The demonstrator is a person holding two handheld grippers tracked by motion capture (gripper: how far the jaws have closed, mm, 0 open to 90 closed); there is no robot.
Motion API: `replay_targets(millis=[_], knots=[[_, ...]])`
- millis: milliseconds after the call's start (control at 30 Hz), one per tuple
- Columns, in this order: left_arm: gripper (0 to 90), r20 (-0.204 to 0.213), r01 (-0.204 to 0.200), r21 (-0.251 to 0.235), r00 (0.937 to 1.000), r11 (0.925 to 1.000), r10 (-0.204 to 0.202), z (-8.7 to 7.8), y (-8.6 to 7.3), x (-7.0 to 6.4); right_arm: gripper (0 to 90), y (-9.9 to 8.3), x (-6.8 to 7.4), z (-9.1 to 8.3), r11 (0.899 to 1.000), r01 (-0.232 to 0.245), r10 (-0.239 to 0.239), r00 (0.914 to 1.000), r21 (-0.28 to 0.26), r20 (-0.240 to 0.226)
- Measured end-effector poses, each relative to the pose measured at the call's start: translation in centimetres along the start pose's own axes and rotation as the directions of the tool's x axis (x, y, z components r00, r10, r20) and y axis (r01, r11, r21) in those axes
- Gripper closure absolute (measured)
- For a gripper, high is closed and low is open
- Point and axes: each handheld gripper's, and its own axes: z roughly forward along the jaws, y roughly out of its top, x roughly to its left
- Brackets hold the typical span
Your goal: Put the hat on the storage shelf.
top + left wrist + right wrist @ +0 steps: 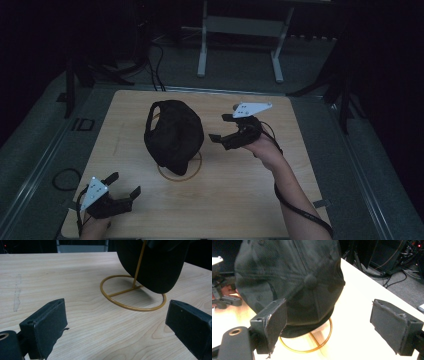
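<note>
While the black cap (172, 135) is sitting on its gold wire stand (192, 172) mid-surface (250, 190), both tools are hanging clear of it w/ jaws spread wide & holding nothing. Right tool (216, 127) is hovering just beside the cap's right side, jaws pointing at it. Left tool (125, 184) is resting low near the front-left corner, well apart from the cap, facing the stand's ring base; cap's brim is drooping over that ring
</note>
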Motion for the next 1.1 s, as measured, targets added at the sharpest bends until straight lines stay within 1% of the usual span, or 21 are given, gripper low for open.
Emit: replay_targets(millis=[367, 533, 933, 1100], knots=[[4.0, -0.003, -0.001, -0.005, 1.0000, 1.0000, 0.001, -0.2, 0.0, 0.0, 13.9, -2.2, -0.5, -0.1, 1.000, -0.015, 0.015, 0.9999, 0.010, 0.008], [4.0, -0.003, 0.005, -0.008, 1.0000, 1.0000, -0.005, -0.3, -0.1, 0.1, 14.0, -3.4, -0.6, 0.1, 1.000, -0.019, 0.019, 0.9998, 0.016, 0.003], [4.0, 0.002, 0.004, -0.003, 1.0000, 1.0000, -0.004, -0.3, -0.1, 0.0, 14.1, -6.0, -1.0, 0.5, 0.998, -0.044, 0.044, 0.9990, 0.042, 0.003], [4.0, 0.000, 0.005, -0.005, 1.0000, 1.0000, -0.005, -0.3, -0.1, 0.1, 14.1, -7.0, -0.9, 0.6, 0.997, -0.047, 0.047, 0.9989, 0.056, 0.005]])
